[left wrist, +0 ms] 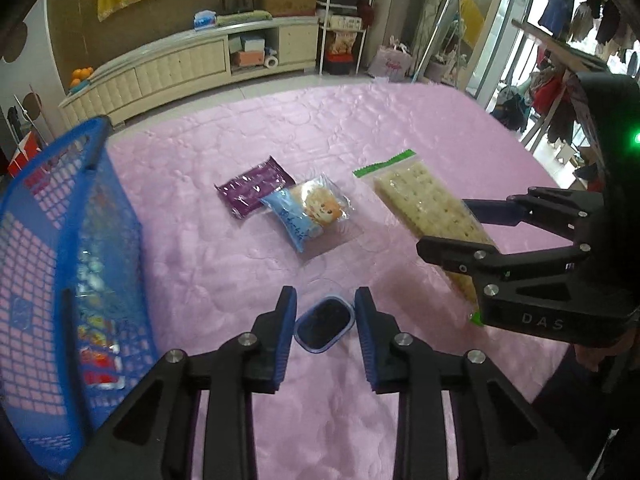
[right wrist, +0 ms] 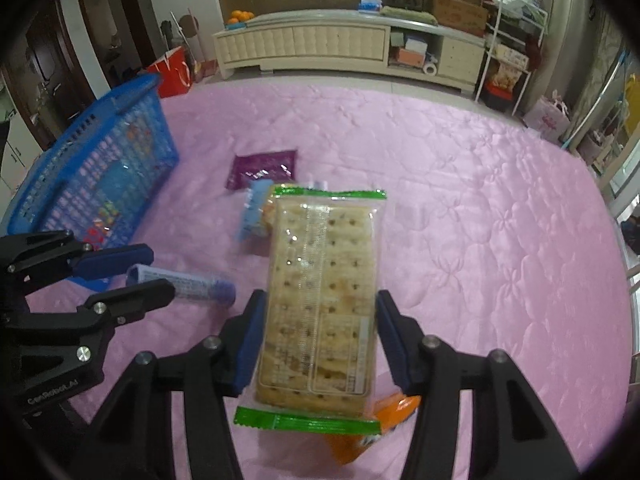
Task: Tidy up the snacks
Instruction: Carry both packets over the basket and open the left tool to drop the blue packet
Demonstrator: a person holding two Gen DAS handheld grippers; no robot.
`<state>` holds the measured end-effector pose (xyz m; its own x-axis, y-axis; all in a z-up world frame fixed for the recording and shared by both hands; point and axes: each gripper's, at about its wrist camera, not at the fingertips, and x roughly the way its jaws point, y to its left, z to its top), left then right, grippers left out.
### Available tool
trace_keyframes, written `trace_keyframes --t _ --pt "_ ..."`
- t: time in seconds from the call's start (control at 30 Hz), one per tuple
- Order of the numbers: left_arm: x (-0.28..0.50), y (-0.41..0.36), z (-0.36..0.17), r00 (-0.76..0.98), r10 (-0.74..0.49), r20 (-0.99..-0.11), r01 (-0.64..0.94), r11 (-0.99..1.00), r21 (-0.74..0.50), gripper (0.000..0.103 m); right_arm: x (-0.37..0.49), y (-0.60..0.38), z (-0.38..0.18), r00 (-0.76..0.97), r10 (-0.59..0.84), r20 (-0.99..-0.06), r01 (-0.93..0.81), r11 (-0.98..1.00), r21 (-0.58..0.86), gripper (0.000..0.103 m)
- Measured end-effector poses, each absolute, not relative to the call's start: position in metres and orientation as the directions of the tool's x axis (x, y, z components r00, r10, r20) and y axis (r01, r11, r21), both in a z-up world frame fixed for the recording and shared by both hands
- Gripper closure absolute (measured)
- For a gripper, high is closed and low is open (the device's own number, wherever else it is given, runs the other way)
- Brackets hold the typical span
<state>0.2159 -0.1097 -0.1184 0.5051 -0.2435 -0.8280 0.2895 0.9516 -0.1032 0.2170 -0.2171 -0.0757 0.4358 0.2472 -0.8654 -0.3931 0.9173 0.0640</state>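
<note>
From my left wrist: my left claw (left wrist: 325, 326) pinches a small blue tube (left wrist: 324, 328); the basket (left wrist: 96, 216) sits at nine o'clock.

From my right wrist: my right claw (right wrist: 318, 338) clamps the cracker pack (right wrist: 320, 300) above the pink bed (right wrist: 480, 200). Next, I judge, both go into the basket at ten o'clock.

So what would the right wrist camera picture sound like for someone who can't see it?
The right gripper holds a cracker pack over a pink quilt. The left gripper holds a small blue packet beside a blue basket.
</note>
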Motion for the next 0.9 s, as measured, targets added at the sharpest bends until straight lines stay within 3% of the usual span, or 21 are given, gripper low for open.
trace_keyframes --t 0.5,0.9 --pt "0.17 -0.053 -0.028 0.661 -0.248 -0.708 0.282 0.957 -0.072 0.077 0.186 -0.167 -0.002 0.521 0.3 -0.799 -0.448 0.893 0.043 0.045" --pt "0.16 0.035 0.001 0.707 -0.159 -0.69 0.181 0.983 -0.041 0.077 0.19 -0.09 0.022 0.516 0.386 -0.765 -0.541 0.839 0.058 0.045"
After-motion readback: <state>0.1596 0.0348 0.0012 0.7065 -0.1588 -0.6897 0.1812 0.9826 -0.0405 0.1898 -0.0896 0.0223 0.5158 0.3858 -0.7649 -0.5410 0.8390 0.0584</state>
